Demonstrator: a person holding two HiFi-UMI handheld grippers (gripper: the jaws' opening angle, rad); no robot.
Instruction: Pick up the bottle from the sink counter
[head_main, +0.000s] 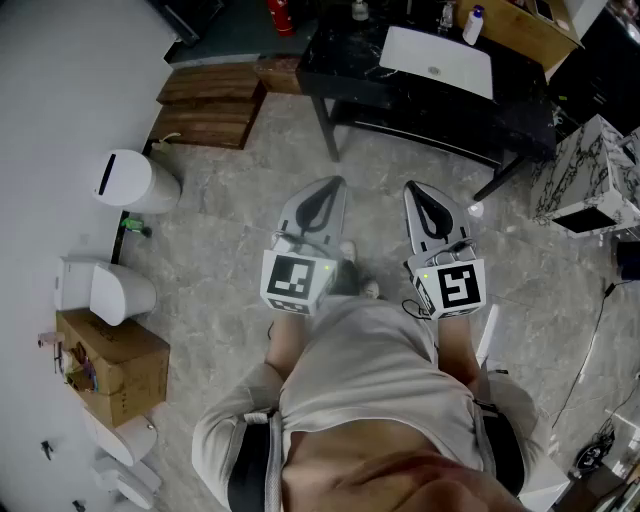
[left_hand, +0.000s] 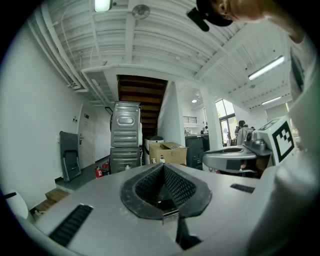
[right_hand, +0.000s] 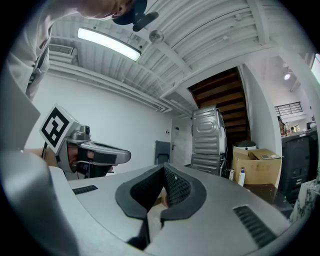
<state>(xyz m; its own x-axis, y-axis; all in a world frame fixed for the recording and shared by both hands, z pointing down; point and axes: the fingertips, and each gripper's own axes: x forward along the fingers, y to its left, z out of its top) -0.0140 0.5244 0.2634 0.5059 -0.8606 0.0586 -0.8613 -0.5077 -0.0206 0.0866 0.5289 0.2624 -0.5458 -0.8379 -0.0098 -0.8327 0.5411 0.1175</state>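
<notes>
The bottle (head_main: 473, 24), white with a blue cap, stands at the back of the black sink counter (head_main: 350, 60), just right of the white basin (head_main: 440, 60). It is far ahead of both grippers. It shows small in the right gripper view (right_hand: 242, 176) and tiny in the left gripper view (left_hand: 162, 159). My left gripper (head_main: 327, 187) and right gripper (head_main: 417, 190) are held side by side close to the person's chest, above the floor. Both point toward the counter. Each has its jaws shut with nothing between them (left_hand: 163, 168) (right_hand: 164, 170).
Wooden steps (head_main: 210, 100) lie to the left of the counter, a red fire extinguisher (head_main: 280, 15) behind them. A white bin (head_main: 135, 180) and a cardboard box (head_main: 110, 365) line the left wall. A marble-patterned block (head_main: 590, 175) sits at the right. Grey stacked machines (left_hand: 125, 137) stand ahead.
</notes>
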